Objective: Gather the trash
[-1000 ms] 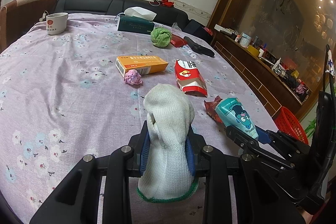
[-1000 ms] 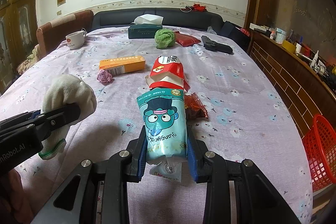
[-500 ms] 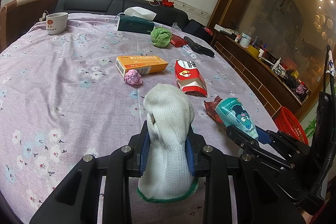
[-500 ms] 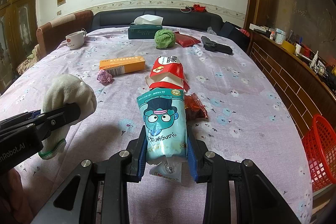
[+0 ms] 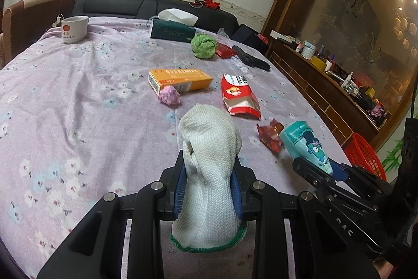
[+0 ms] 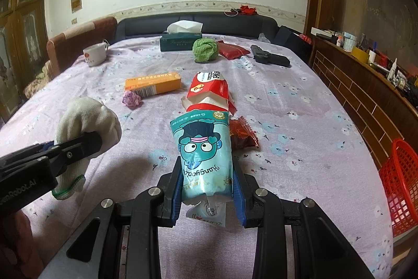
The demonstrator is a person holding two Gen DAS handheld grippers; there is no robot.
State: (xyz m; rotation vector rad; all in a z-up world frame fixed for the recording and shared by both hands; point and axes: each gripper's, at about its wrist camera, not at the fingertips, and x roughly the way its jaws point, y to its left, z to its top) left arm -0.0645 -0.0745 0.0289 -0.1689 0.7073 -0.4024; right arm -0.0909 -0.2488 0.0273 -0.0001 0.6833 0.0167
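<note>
My left gripper (image 5: pixel 209 182) is shut on a white knitted glove (image 5: pixel 209 161) with a green cuff, held above the near edge of the table. The same glove (image 6: pixel 86 122) shows at the left of the right wrist view. My right gripper (image 6: pixel 207 183) is shut on a teal snack wrapper (image 6: pixel 203 153) with a cartoon face; that wrapper (image 5: pixel 305 145) also appears at the right of the left wrist view. On the cloth ahead lie a crumpled dark red wrapper (image 6: pixel 243 134), a torn red and white packet (image 6: pixel 209 93), a pink paper ball (image 6: pixel 132 100) and an orange box (image 6: pixel 154 84).
A red plastic basket (image 6: pixel 402 182) stands on the floor beyond the table's right edge. Farther back on the flowered cloth (image 5: pixel 65 101) are a green cloth ball (image 5: pixel 203 45), a tissue box (image 5: pixel 172 29), a white cup (image 5: pixel 74 29), a red pouch (image 6: pixel 232 50) and a black object (image 6: pixel 269 58). A wooden sideboard (image 6: pixel 365 85) runs along the right.
</note>
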